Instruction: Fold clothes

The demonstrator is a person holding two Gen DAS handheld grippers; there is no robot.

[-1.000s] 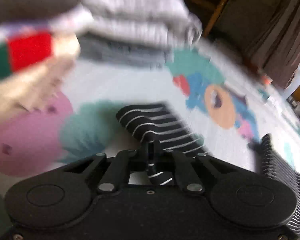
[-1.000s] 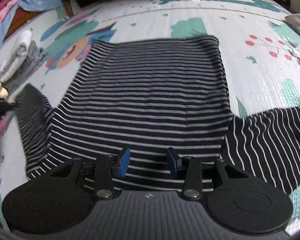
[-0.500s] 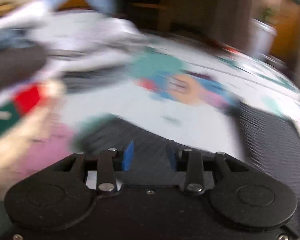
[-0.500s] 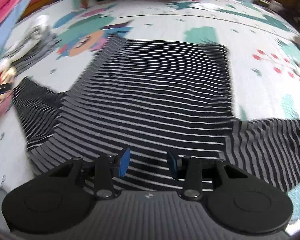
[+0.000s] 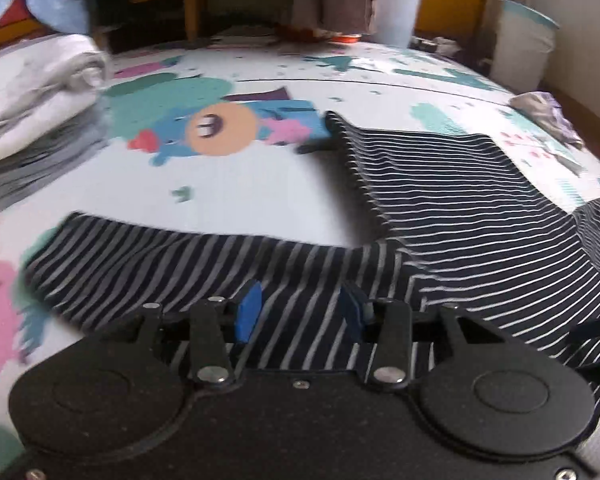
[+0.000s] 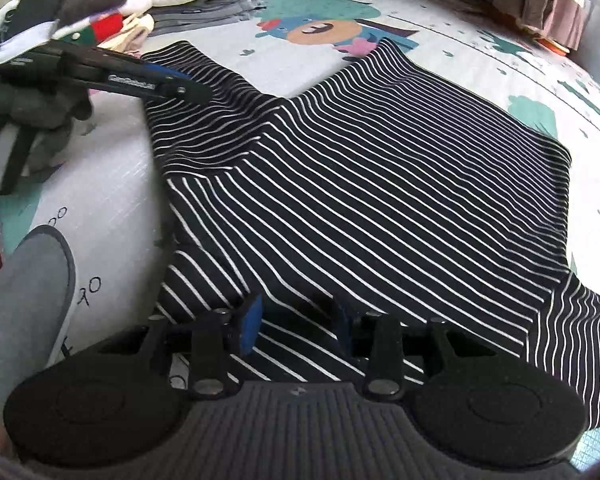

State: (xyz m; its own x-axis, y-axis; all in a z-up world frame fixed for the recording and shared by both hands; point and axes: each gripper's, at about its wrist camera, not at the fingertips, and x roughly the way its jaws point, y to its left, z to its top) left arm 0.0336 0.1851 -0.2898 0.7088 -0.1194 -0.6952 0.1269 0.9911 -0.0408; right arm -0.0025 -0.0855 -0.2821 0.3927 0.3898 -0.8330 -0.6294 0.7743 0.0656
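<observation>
My left gripper (image 5: 298,312) hangs over the left sleeve (image 5: 188,264) of the striped shirt (image 6: 380,184), which lies spread flat on the play mat (image 5: 240,196). Its jaws are opening; the blue pads (image 5: 249,312) stand apart above the sleeve cloth and press on nothing. In the right wrist view, the same gripper (image 6: 180,89) shows at the left edge of the mat, held in a gloved hand (image 6: 32,116), with its tip over the sleeve. A stack of folded clothes (image 6: 204,4) sits at the far left corner of the mat, just beyond that sleeve. The shirt body runs across the middle of the mat, with its hem towards the far edge and its right sleeve (image 6: 572,344) reaching towards the near right edge. My right gripper (image 6: 298,330) hangs over the near edge of the shirt, jaws partly apart, gripping nothing
</observation>
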